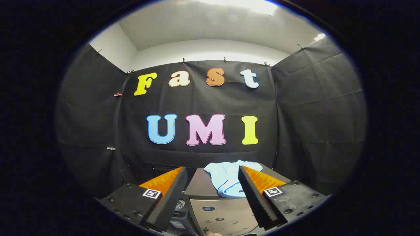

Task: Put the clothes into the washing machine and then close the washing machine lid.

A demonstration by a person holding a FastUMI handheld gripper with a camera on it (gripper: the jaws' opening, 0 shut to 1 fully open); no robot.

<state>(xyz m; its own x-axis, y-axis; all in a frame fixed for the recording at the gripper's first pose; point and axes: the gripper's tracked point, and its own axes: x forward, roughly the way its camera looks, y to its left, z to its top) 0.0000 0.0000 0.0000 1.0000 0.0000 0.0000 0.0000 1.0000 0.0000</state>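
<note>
1. Gripper view: the gripper (212, 173) is held wide open, with its two fingers spread far apart, and nothing is between them. It holds nothing at this moment.

2. The pale blue crumpled cloth garment (229, 178) lies just ahead of the fingers, nearer to the right finger, whose tip covers a part of it. The garment rests on the dark flat lid of the grey washing machine (200, 183), and its lower edge hangs a little over the front of the lid.

3. Below the lid, between the fingers, the light grey control panel (226, 214) of the machine is seen, with small buttons that are too small to tell apart.

4. I judge that the fingers are opened so wide because the garment is soft and bulky, so a wide opening can take a good fold of it.

5. The task is, in my judgement, at its beginning: the garment is not yet grasped and it is outside the drum. Because it lies on the lid, it must probably be lifted away before the lid can open.

6. The black cloth wall of the booth (311, 114) stands behind the machine.
</note>
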